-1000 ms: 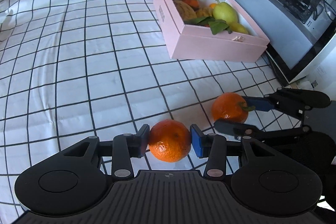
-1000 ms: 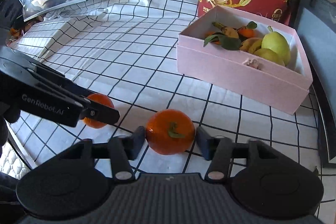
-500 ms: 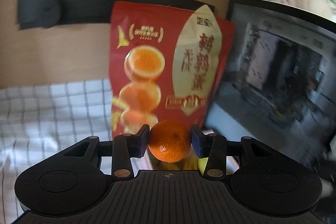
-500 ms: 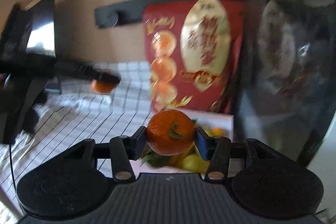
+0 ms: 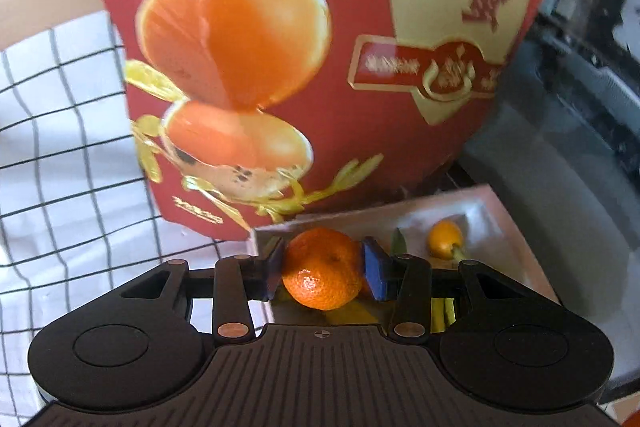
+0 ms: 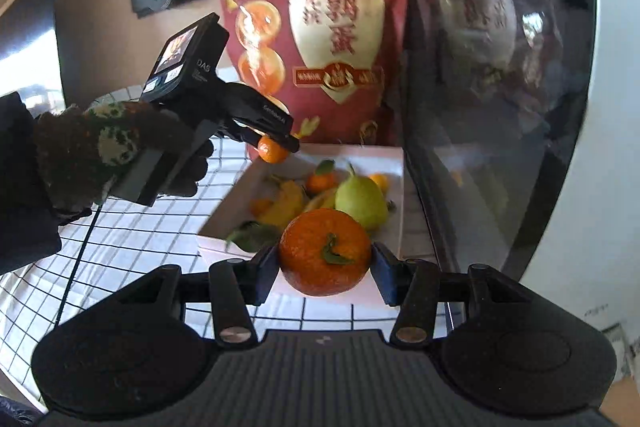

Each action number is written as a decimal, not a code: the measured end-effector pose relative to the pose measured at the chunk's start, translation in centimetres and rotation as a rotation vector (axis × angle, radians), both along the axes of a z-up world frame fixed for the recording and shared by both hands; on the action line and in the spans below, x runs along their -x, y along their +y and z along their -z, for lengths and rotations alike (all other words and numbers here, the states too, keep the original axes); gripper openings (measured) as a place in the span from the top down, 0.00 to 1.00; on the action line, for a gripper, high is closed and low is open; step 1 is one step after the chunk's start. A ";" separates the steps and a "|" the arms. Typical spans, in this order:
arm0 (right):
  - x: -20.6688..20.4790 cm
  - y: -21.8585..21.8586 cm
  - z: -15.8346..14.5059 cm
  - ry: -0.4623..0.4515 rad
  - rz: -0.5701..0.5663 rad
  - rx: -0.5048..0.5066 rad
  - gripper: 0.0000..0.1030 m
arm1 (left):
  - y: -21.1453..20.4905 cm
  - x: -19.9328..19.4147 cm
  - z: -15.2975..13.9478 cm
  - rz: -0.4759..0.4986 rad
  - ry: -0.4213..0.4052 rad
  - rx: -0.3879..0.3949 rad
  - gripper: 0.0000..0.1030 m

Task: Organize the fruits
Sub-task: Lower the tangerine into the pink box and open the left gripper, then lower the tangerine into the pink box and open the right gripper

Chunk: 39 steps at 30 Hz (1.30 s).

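Observation:
My left gripper (image 5: 324, 267) holds a stemless mandarin (image 5: 323, 274) above the near left corner of the pink box (image 5: 516, 239); its jaws are closing on the fruit. In the right wrist view that left gripper (image 6: 276, 147) hangs with its mandarin (image 6: 271, 151) over the box's far left edge. My right gripper (image 6: 326, 265) is shut on a mandarin with a green stem (image 6: 325, 251), just in front of the pink box (image 6: 394, 187). Inside the box lie a green pear (image 6: 360, 201), small oranges, yellow fruit and leaves.
A big red snack bag (image 6: 332, 27) stands upright right behind the box. A dark glass panel (image 6: 500, 87) rises close along the box's right side. A gloved hand (image 6: 100, 147) holds the left gripper. White checked cloth (image 5: 60, 147) covers the table.
Both grippers have lifted their mandarins off the cloth and carried them toward the box. The left one moved farther, from the table's front to over the box by the red bag.

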State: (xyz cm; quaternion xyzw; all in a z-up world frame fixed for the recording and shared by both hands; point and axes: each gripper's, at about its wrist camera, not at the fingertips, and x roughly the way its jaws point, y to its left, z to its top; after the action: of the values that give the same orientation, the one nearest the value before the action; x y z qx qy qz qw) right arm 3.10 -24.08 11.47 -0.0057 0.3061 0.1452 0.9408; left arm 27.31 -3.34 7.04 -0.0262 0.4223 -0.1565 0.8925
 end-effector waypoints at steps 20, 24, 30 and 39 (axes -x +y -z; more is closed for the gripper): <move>-14.0 2.4 -1.8 -0.043 0.032 -0.010 0.52 | 7.2 14.6 -1.7 -0.105 -0.146 0.199 0.55; -17.9 4.3 -0.4 -0.060 0.028 0.057 0.52 | 8.1 18.1 0.1 -0.119 -0.089 0.155 0.55; -20.9 4.2 2.0 0.007 0.063 0.094 0.52 | 9.6 21.2 1.9 -0.175 -0.034 0.160 0.55; -18.8 2.7 1.9 -0.004 0.091 0.019 0.46 | 9.5 22.1 3.2 -0.198 -0.022 0.148 0.55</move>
State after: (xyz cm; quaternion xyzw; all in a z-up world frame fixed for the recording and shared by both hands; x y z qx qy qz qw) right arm 21.90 -21.37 9.62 -0.0011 0.3058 0.0992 0.9469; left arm 5.16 6.13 3.88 -0.1320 0.3953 -0.0989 0.9036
